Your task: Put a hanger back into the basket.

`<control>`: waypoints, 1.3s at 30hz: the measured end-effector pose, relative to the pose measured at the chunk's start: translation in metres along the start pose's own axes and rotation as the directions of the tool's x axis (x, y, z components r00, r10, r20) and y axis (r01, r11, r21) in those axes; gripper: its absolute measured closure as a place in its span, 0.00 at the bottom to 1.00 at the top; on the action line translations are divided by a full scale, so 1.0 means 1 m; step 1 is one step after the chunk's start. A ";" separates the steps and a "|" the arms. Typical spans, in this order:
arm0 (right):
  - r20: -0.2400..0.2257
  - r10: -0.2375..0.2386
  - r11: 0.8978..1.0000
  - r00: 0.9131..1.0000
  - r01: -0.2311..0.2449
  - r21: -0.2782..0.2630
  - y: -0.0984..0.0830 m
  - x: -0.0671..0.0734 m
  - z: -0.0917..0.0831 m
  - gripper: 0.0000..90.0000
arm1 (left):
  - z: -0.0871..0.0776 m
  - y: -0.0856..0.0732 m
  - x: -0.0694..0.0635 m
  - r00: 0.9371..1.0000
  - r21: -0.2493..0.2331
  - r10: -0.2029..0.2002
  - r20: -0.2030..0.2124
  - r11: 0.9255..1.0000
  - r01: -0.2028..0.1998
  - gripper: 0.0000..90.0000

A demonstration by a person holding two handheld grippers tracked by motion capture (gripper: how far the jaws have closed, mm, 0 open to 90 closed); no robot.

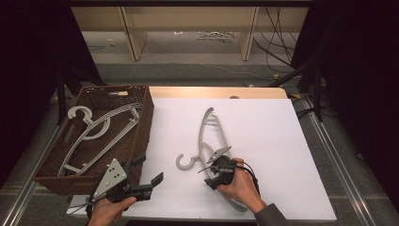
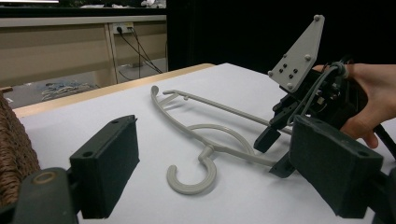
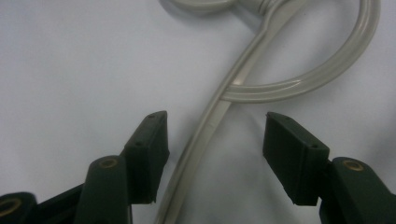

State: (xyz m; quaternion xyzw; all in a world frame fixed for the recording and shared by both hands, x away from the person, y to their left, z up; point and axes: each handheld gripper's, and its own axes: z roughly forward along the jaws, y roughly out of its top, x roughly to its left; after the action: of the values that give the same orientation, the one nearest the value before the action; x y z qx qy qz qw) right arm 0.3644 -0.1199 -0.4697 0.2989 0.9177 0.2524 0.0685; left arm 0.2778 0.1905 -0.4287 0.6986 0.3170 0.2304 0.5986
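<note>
right gripper (image 3: 212, 154) | released, straddling hanger (image 3: 205, 135) bar | pads not touching | on table (image 1: 263, 122)

The clothes hanger (image 1: 210, 141) looks like smooth grey plastic with a faint sheen; beneath it the table cover (image 1: 263, 141) is matt white and smooth; left of the hanger, the basket (image 1: 143, 120) is rough dark-brown wicker; the right gripper (image 3: 215, 154) has matt black jaw pads.

Dim light is falling from above, the room's edges are sinking into black, and the right gripper view is showing soft, slightly blurred.
</note>
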 end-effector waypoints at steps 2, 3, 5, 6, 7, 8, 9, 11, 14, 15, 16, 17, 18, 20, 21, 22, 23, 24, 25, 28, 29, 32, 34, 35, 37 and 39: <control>-0.001 0.003 1.000 1.000 -0.003 0.005 0.000 0.000 0.001 0.48 | 0.000 0.000 0.000 1.000 -0.002 0.010 -0.001 1.000 -0.010 0.18; -0.007 0.006 1.000 1.000 -0.006 0.010 0.001 0.000 0.002 0.49 | 0.000 0.000 0.000 1.000 -0.001 0.015 -0.002 1.000 -0.015 0.18; -0.006 0.008 1.000 1.000 -0.008 0.010 0.001 0.001 0.003 0.49 | 0.000 0.000 -0.001 1.000 -0.001 0.020 -0.002 1.000 -0.020 0.18; -0.010 0.009 1.000 1.000 -0.009 0.014 0.002 0.000 0.003 0.50 | 0.000 0.000 -0.001 1.000 -0.002 0.021 -0.002 1.000 -0.021 0.18; -0.009 0.019 1.000 1.000 -0.019 0.018 0.002 0.000 0.002 0.50 | 0.000 0.001 -0.001 1.000 -0.003 0.022 -0.003 1.000 -0.022 0.18; -0.006 0.021 1.000 1.000 -0.021 0.019 0.003 0.000 0.003 0.51 | 0.000 0.001 -0.001 1.000 -0.003 0.022 -0.003 1.000 -0.022 0.18; -0.007 0.016 1.000 1.000 -0.016 0.014 0.003 0.000 0.003 0.51 | 0.000 0.001 -0.001 1.000 -0.003 0.020 -0.002 1.000 -0.020 0.18; -0.010 0.017 1.000 1.000 -0.017 0.019 0.004 0.000 0.003 0.51 | 0.000 0.000 -0.001 1.000 -0.001 0.020 -0.003 1.000 -0.020 0.18; -0.007 0.015 1.000 1.000 -0.015 0.023 0.006 0.002 0.004 0.52 | 0.001 0.000 -0.001 1.000 0.003 0.019 -0.001 1.000 -0.019 0.18; -0.006 0.012 1.000 1.000 -0.012 0.028 0.007 0.002 0.004 0.53 | 0.001 0.000 -0.001 1.000 0.005 0.023 -0.002 1.000 -0.023 0.18; -0.002 0.013 0.999 1.000 -0.013 0.031 0.007 0.003 0.005 0.53 | 0.001 0.000 -0.001 1.000 0.005 0.025 -0.001 1.000 -0.025 0.18; 0.000 0.014 0.999 1.000 -0.014 0.033 0.007 0.003 0.005 0.54 | 0.001 0.000 -0.001 1.000 0.005 0.028 0.000 1.000 -0.028 0.18; 0.002 0.016 0.999 1.000 -0.016 0.035 0.008 0.002 0.005 0.54 | 0.001 0.000 -0.001 1.000 0.004 0.028 0.001 1.000 -0.028 0.18; 0.001 0.018 0.999 1.000 -0.018 0.044 0.009 0.002 0.005 0.56 | 0.001 0.000 -0.001 1.000 0.005 0.025 0.002 1.000 -0.025 0.18; 0.004 0.017 0.999 1.000 -0.017 0.048 0.010 0.002 0.005 0.56 | 0.001 0.000 -0.001 1.000 0.006 0.027 0.002 1.000 -0.027 0.18; 0.010 0.012 0.999 1.000 -0.013 0.052 0.011 0.003 0.005 0.56 | 0.002 0.000 -0.001 1.000 0.008 0.027 0.003 1.000 -0.027 0.18; 0.021 0.012 0.998 1.000 -0.013 0.063 0.011 0.004 0.006 0.58 | 0.002 0.000 -0.001 1.000 0.009 0.027 0.003 1.000 -0.027 0.18; 0.026 0.004 0.998 1.000 -0.006 0.067 0.012 0.004 0.006 0.58 | 0.002 0.000 -0.002 1.000 0.010 0.027 0.004 1.000 -0.027 0.18; 0.026 0.007 0.997 1.000 -0.009 0.070 0.012 0.005 0.006 0.58 | 0.002 0.000 -0.002 1.000 0.011 0.028 0.006 1.000 -0.028 0.18; 0.030 0.014 0.996 0.999 -0.017 0.083 0.014 0.004 0.006 0.60 | 0.002 0.000 -0.002 1.000 0.014 0.028 0.007 1.000 -0.028 0.18; 0.033 0.016 0.996 0.999 -0.019 0.083 0.014 0.004 0.006 0.60 | 0.002 -0.001 -0.002 1.000 0.015 0.028 0.007 1.000 -0.028 0.18; 0.029 0.015 0.996 0.999 -0.018 0.091 0.016 0.003 0.006 0.61 | 0.002 0.000 -0.001 1.000 0.014 0.027 0.007 1.000 -0.027 0.18; 0.030 0.022 0.995 0.999 -0.025 0.100 0.017 0.003 0.006 0.62 | 0.003 0.000 -0.001 1.000 0.016 0.030 0.006 0.999 -0.030 0.18; 0.035 0.024 0.994 0.999 -0.027 0.107 0.018 0.003 0.006 0.62 | 0.003 0.000 -0.001 1.000 0.016 0.030 0.006 0.999 -0.030 0.18; 0.036 0.018 0.994 0.999 -0.022 0.109 0.019 0.004 0.007 0.62 | 0.003 0.000 -0.002 1.000 0.015 0.030 0.006 0.999 -0.030 0.18; 0.040 0.024 0.994 0.999 -0.028 0.108 0.019 0.004 0.007 0.63 | 0.003 0.000 -0.001 1.000 0.016 0.031 0.006 0.999 -0.031 0.18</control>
State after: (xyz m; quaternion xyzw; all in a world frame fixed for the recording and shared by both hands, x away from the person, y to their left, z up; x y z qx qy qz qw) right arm 0.3730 -0.1018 -0.4661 0.3190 0.9246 0.1973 0.0664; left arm 0.2788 0.1876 -0.4295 0.7089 0.3063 0.2349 0.5903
